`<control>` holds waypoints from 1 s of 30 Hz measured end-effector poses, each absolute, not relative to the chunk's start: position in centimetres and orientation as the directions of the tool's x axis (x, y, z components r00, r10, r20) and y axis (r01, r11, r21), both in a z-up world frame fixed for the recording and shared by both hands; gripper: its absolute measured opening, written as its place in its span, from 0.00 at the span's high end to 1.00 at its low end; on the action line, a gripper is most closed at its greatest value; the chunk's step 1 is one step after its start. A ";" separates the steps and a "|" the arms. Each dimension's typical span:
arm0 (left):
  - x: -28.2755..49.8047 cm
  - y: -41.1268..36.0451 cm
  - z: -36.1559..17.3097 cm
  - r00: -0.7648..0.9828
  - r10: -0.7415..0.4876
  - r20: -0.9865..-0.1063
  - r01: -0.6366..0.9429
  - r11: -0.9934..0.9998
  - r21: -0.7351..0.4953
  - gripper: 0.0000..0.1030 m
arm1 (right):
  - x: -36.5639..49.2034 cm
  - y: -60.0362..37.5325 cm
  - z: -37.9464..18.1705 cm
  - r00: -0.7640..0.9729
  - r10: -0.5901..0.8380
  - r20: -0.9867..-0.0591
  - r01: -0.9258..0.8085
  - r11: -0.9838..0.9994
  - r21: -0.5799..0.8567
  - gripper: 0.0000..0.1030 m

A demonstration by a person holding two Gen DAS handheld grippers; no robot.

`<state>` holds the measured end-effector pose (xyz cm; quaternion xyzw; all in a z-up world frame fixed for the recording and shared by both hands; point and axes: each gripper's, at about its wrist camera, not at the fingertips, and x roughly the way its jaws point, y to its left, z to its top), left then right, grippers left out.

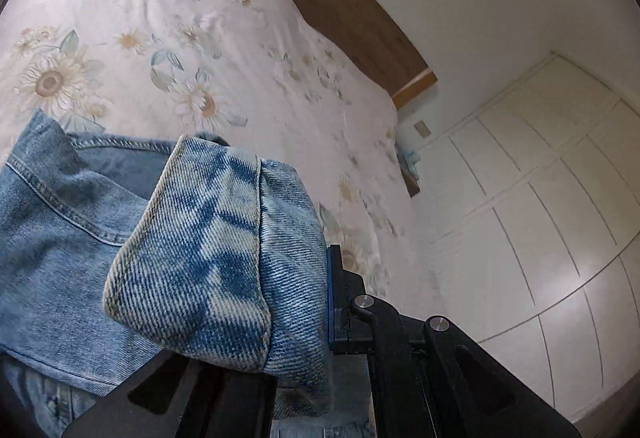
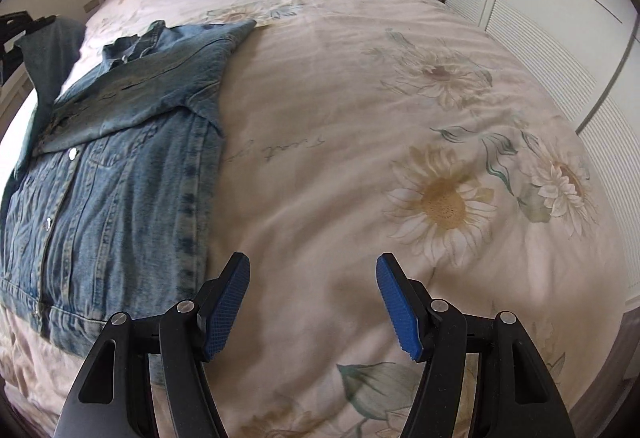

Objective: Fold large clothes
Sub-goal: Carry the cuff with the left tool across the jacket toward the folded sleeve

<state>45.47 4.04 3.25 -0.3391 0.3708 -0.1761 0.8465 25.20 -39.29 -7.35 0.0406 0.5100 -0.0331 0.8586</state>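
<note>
**Denim jacket part-folded on a bed, one sleeve cuff in the left tongs**

The left tongs (image 1: 296, 318) are pressed together on the sleeve cuff (image 1: 200, 250) of the denim jacket (image 2: 120, 158), the cuff draping over and hiding the fingertips. Beyond the left tongs lies the floral bedspread (image 1: 160, 18). The right tongs (image 2: 314, 306) stand spread and empty, hovering over bare bedspread; the jacket's body lies flat on the bed to their left, buttoned front (image 2: 48, 222) up, its near sleeve already laid across the chest.

Handling, as judged: the denim is thick and fairly heavy, limp yet holding a crease, with a coarse weave unlikely to slip from ribbed pads. Doubled seams make the firmest holds: the cuff, the hem band (image 2: 80, 318) just left of the right tongs, and the shoulder seam.
</note>
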 end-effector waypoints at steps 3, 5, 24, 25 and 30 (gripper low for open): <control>45.4 0.7 1.0 0.613 -0.569 -0.548 0.049 0.719 -0.693 1.00 | 25.3 -39.7 -7.7 0.472 -0.014 -0.881 0.106 0.993 0.041 0.34; 45.3 -0.9 -0.3 0.585 -0.571 -0.576 0.056 0.737 -0.674 1.00 | 25.4 -39.8 -7.9 0.467 -0.011 -0.884 0.107 0.993 0.045 0.34; 45.4 -3.8 -6.4 0.467 -0.568 -0.678 0.018 0.773 -0.634 0.93 | 25.5 -39.3 -8.8 0.454 -0.008 -0.891 0.096 0.995 0.040 0.34; 45.2 -4.0 -6.4 0.459 -0.572 -0.680 0.014 0.770 -0.638 0.85 | 25.5 -39.3 -8.8 0.454 -0.008 -0.891 0.096 0.995 0.040 0.34; 44.7 -5.2 -5.7 0.449 -0.576 -0.684 0.031 0.774 -0.632 0.65 | 25.6 -39.1 -8.8 0.451 -0.008 -0.893 0.095 0.995 0.039 0.34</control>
